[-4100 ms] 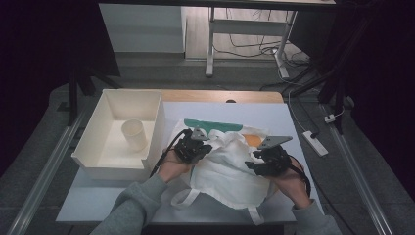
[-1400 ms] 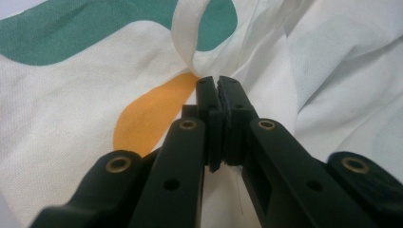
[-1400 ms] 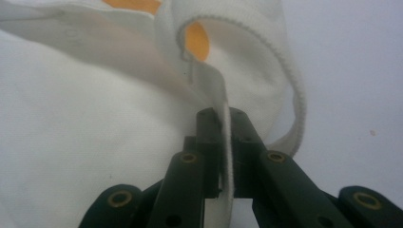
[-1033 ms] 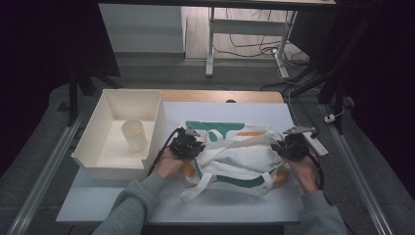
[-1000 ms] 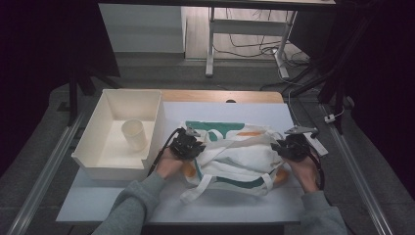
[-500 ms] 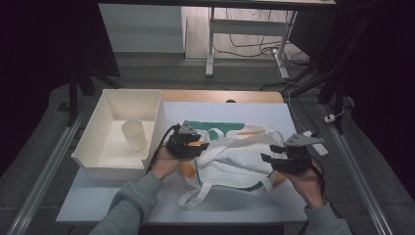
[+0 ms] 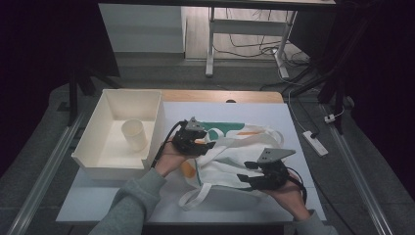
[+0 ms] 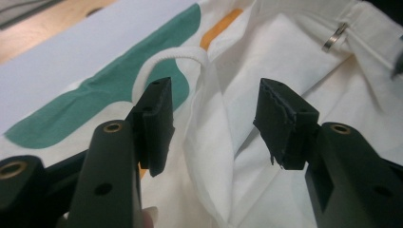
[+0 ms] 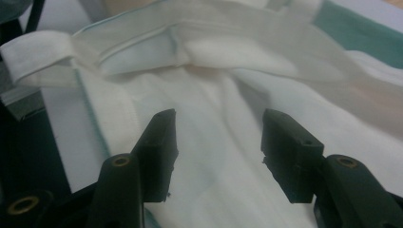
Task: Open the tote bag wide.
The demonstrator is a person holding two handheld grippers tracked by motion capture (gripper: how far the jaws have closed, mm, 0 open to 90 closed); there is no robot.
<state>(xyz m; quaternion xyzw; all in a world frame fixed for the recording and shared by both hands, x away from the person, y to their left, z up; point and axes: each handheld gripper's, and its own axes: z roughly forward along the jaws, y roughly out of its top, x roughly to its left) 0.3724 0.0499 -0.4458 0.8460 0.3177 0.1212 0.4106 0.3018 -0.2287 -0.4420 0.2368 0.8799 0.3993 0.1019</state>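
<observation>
At the far left one white tray (image 7: 98,161) holds one cream cup (image 7: 134,134) – standing upright, apart from the walls. Just right of it the left gripper (image 7: 204,143) hovers over the one white cloth bag (image 7: 230,156), its jaws apart, having just been opening, with a raised fold of cloth between them unpressed. The bag lies crumpled mid-table on one green-and-orange printed sheet (image 7: 222,128) – the right gripper (image 7: 247,175) sits over its near right part, jaws likewise just opened and apart.
</observation>
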